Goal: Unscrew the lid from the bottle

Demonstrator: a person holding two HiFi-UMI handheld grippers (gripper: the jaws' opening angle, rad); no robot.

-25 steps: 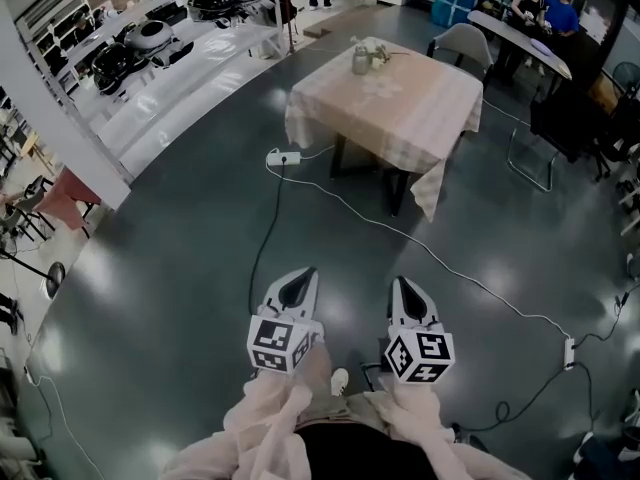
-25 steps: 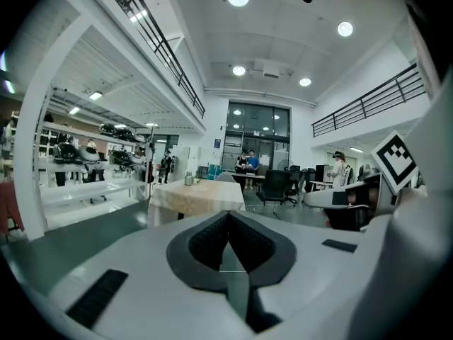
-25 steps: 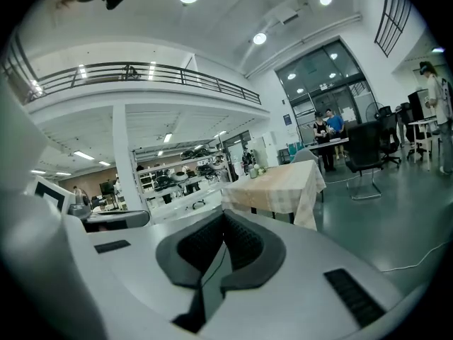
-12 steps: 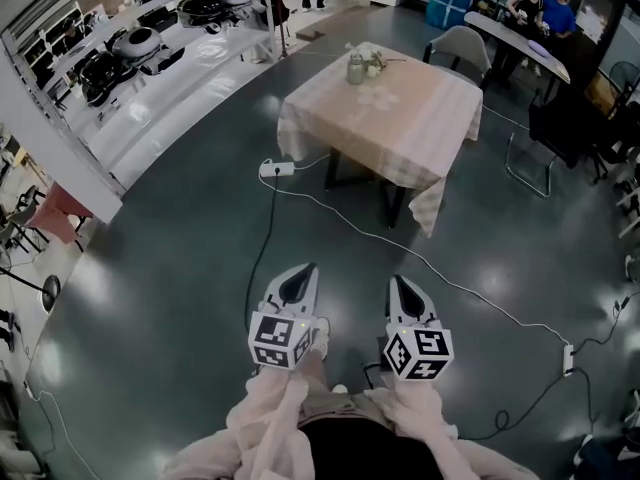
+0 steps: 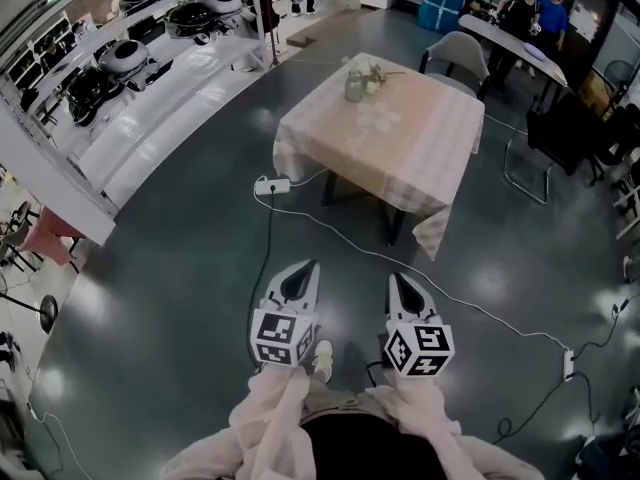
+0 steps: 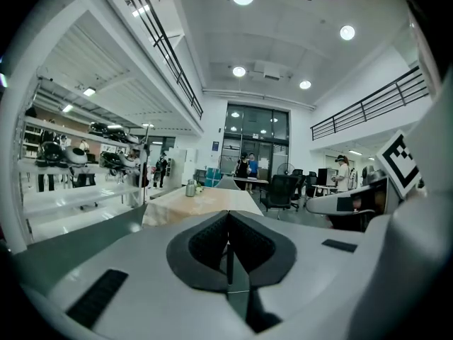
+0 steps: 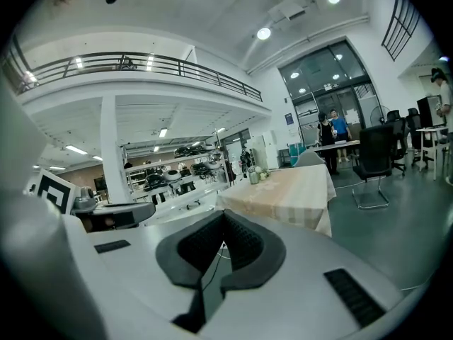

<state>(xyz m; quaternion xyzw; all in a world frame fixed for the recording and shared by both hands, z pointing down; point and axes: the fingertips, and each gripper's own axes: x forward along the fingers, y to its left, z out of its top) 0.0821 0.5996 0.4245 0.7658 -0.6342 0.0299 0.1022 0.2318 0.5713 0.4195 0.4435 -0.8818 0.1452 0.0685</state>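
I hold my left gripper and right gripper jaws-together and empty, well apart from the cloth-covered table, where the bottle stands upright.

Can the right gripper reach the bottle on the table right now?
Probably not. The right gripper is shut and hangs over the floor, well short of the table, and the bottle stands near its far edge. Nothing blocks the way.

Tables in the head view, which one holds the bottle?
The cloth-covered table in the middle; the bottle stands at its far corner. The other table has people beside it.
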